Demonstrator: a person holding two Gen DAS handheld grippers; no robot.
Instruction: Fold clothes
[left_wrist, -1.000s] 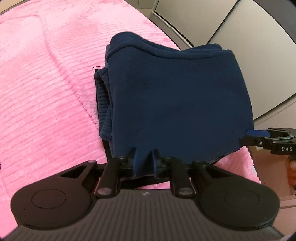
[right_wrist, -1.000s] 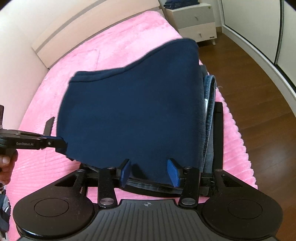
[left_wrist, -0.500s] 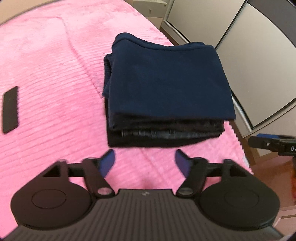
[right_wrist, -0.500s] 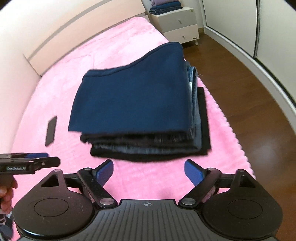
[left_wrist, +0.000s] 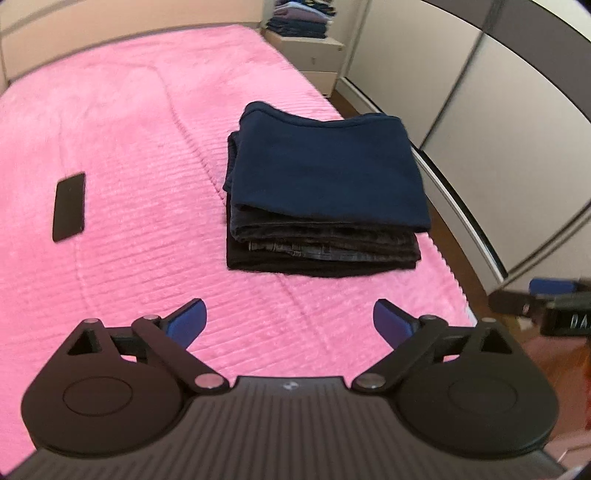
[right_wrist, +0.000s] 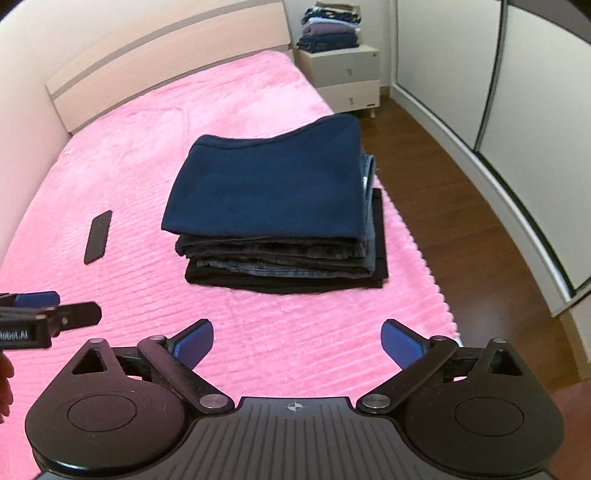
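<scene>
A folded navy garment (left_wrist: 328, 173) (right_wrist: 269, 188) lies on top of a stack of folded clothes (left_wrist: 321, 251) (right_wrist: 288, 266), with denim and a black piece under it, on the pink bed (left_wrist: 129, 155) (right_wrist: 155, 147). My left gripper (left_wrist: 290, 319) is open, well back from the stack's near edge, with nothing between its blue pads. My right gripper (right_wrist: 297, 341) is open too, also short of the stack and holding nothing. Each gripper shows at the edge of the other's view: the right gripper (left_wrist: 546, 302), the left gripper (right_wrist: 40, 314).
A black phone (left_wrist: 69, 206) (right_wrist: 98, 236) lies on the bed left of the stack. A nightstand (right_wrist: 343, 77) with piled folded clothes (right_wrist: 328, 31) stands past the bed. Wardrobe doors (right_wrist: 517, 103) and wooden floor (right_wrist: 461, 221) run along the right, close to the bed's edge.
Both grippers let go of the navy garment, opened and pulled back. The garment now rests flat on the stack, and more of the bed and room shows.
</scene>
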